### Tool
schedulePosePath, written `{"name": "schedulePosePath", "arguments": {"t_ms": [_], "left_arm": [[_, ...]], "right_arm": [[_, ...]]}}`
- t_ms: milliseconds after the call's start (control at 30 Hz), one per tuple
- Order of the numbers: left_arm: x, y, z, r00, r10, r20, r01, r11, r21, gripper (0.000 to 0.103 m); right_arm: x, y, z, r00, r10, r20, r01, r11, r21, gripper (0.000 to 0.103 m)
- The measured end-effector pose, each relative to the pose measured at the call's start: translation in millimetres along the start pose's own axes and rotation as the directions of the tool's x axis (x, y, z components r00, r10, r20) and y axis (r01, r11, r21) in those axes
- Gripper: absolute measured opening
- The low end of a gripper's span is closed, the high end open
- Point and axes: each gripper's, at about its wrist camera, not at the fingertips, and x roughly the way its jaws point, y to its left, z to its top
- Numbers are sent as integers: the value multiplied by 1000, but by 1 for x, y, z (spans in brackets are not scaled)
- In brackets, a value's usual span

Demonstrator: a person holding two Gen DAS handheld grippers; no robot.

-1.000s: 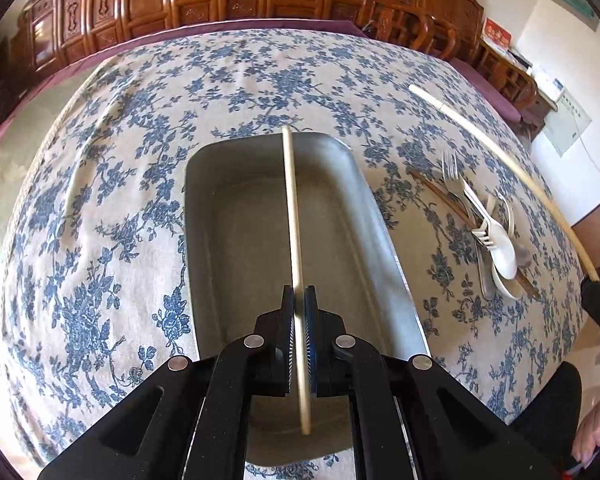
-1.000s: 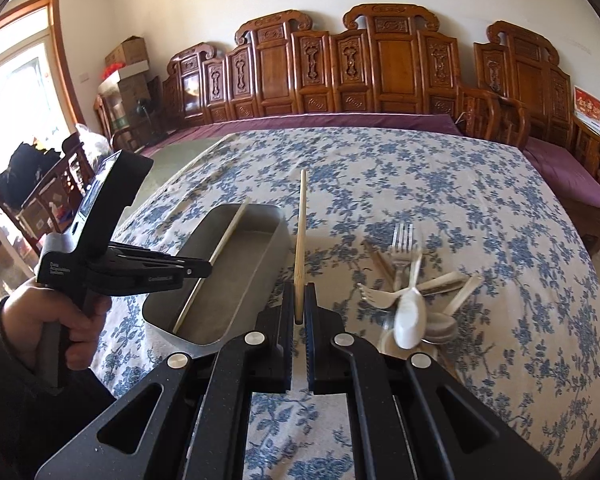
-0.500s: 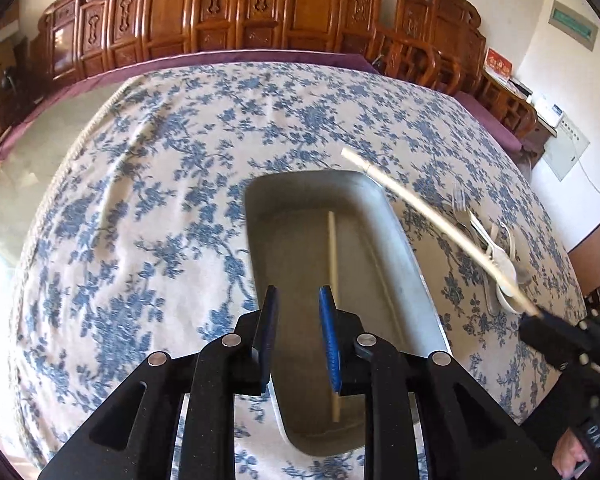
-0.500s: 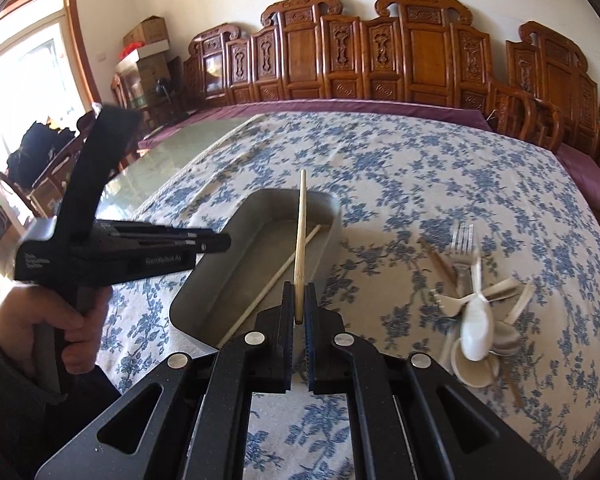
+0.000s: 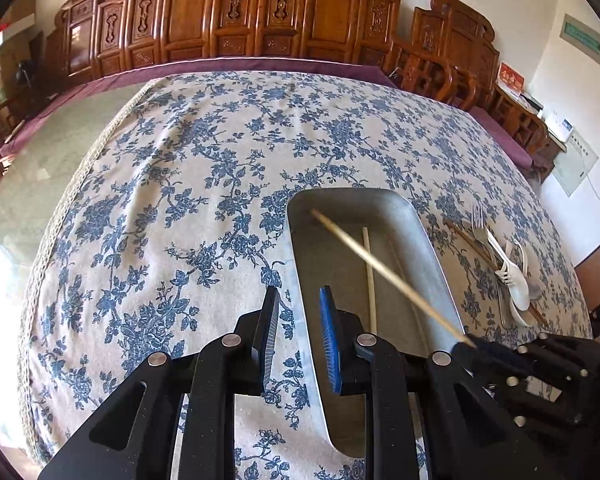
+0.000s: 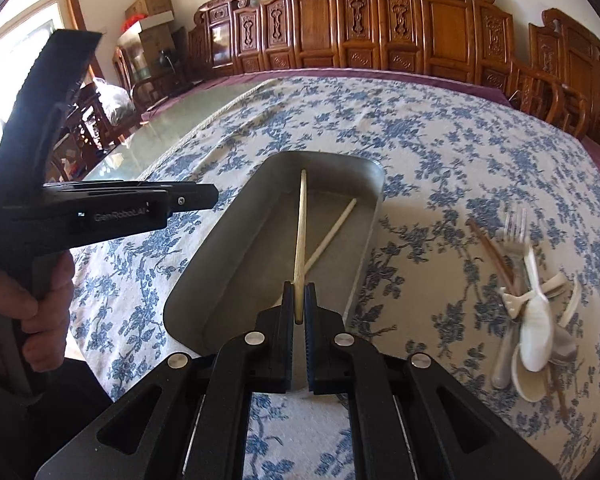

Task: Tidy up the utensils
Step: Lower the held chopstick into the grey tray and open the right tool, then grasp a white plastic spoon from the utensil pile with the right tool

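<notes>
Right wrist view: blurred utensil pile (image 6: 534,316), separate pieces indistinct.

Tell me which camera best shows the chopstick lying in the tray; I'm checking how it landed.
The left wrist view: the loose chopstick lies nearly full-length on the tray floor. In the right wrist view the held chopstick crosses it and the right gripper hides its near end.

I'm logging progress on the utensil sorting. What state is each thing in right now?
Metal tray: on the tablecloth, holding one chopstick.
Loose chopstick: lying flat in the tray.
Held chopstick: clamped, angled over the tray.
Right gripper: shut on the held chopstick.
Left gripper: open, empty.
Utensil pile: unsorted, beside the tray.
</notes>
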Motion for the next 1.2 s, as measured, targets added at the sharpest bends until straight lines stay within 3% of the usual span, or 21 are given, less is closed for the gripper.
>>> {"name": "schedulePosePath", "arguments": {"t_ms": [100, 200, 333, 567, 767, 967, 1200], "left_arm": [[-1, 0, 1, 1000, -2, 3, 2, 1000, -1, 19], [-1, -2, 0, 1000, -4, 3, 4, 1000, 2, 19], [-3, -7, 0, 1000, -22, 10, 22, 1000, 10, 19], [-4, -34, -3, 998, -65, 13, 65, 997, 50, 19], [-3, -73, -4, 994, -107, 17, 104, 988, 118, 24], [5, -103, -7, 991, -137, 7, 134, 980, 147, 25], [15, -125, -12, 989, -146, -17, 146, 973, 177, 26]], "right_arm": [[3, 3, -1, 1000, 23, -11, -22, 1000, 7, 7], [0, 3, -3, 1000, 27, -3, -27, 1000, 9, 17], [-17, -7, -7, 1000, 18, 26, -19, 999, 36, 18], [-61, -58, -20, 991, -103, 81, 97, 993, 75, 18], [-77, -113, -27, 973, -218, 70, 210, 972, 109, 18], [-64, -147, -27, 965, -259, 42, 252, 960, 120, 19], [-36, -165, -24, 967, -253, 8, 251, 961, 116, 36]]}}
